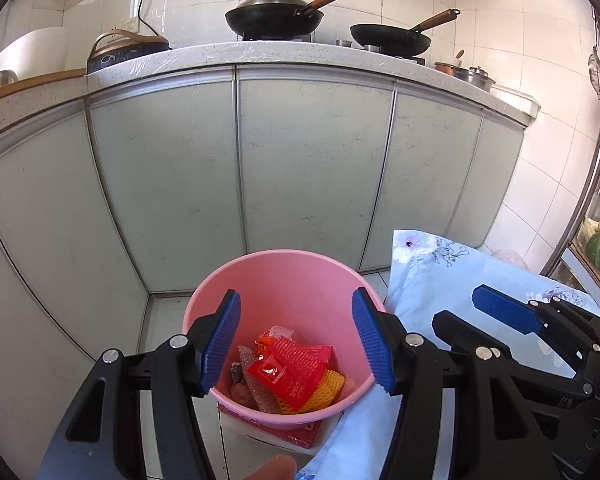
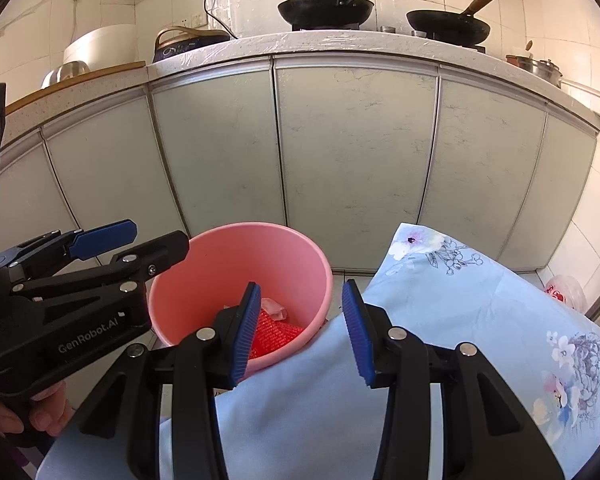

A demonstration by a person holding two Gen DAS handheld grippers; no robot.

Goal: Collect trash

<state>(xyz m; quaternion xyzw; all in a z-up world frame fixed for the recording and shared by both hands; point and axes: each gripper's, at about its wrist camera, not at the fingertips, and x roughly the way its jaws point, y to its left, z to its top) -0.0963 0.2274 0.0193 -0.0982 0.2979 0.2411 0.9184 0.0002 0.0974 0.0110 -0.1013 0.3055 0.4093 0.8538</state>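
Trash (image 1: 290, 372) in pink bucket (image 1: 300, 276) (floor-level)

Sunlit white-tiled wall (image 1: 480, 40) above pale green cabinet doors (image 1: 312, 168).

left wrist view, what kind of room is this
Most likely a home kitchen: a black wok with a wooden handle on a stove, a speckled stone countertop over pale cabinet doors, and white wall tiles.

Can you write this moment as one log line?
left claw: open, empty | right claw: open, empty | pink bucket: holds red wrapper
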